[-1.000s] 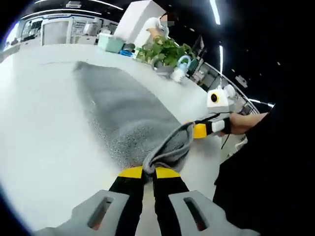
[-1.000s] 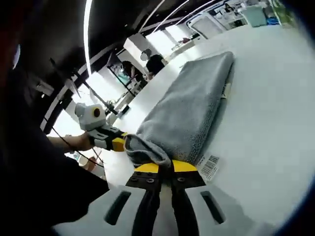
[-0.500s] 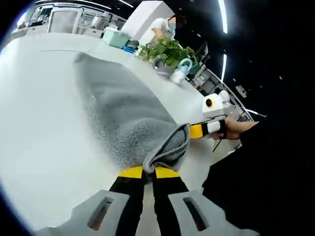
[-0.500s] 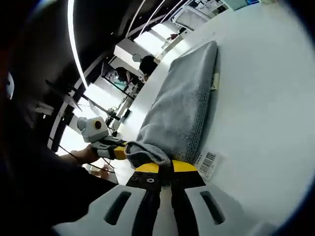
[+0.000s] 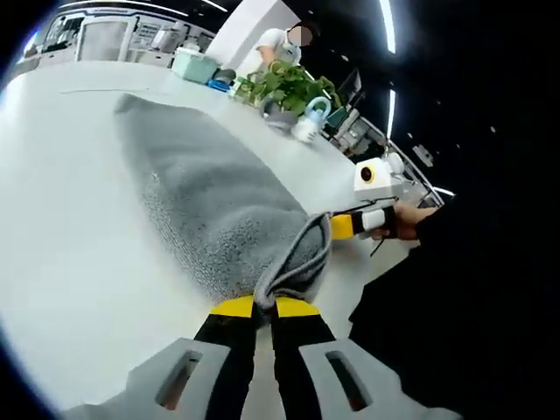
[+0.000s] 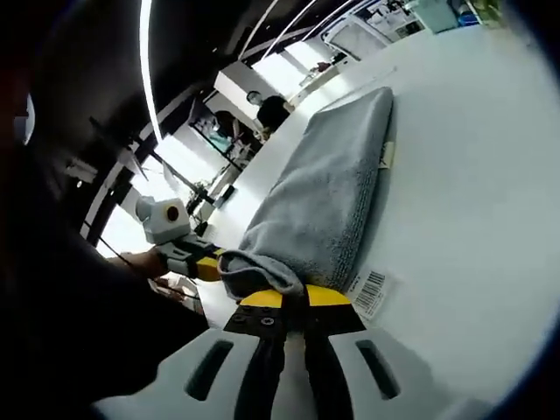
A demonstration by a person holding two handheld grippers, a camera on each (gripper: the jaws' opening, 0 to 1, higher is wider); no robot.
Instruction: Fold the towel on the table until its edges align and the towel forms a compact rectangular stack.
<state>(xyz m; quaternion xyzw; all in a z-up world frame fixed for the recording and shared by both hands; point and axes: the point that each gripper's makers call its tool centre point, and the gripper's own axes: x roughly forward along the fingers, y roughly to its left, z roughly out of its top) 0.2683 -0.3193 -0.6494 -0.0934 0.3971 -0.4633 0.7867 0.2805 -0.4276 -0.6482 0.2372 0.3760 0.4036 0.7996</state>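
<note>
On the white table [image 5: 61,227] lies one grey towel [image 5: 206,197], folded into a long thick band that stretches away from both grippers toward the far end of the table. There is one table, one towel and two grippers. In the left gripper view, at the far edge of the table, stand one green potted plant [image 5: 284,85], one small pale watering can [image 5: 308,120] just beside it, and one light green box [image 5: 194,66]; a person [image 5: 282,44] is behind the plant.

The towel has a looped, fluffy surface. Its near end is lifted off the table and gathered into two bunched corners, one at each gripper, with a soft fold of cloth between them. In the right gripper view the layered side edge of the towel is visible, with a small tag on it, and a white barcode label [image 6: 371,293] sits on the table just beside the near corner.

The left gripper [image 5: 264,306] has its jaws clenched on one near corner of the towel. The right gripper [image 6: 295,298] has its jaws clenched on the other near corner. A hand [image 5: 411,217] holds the right gripper in the left gripper view.
</note>
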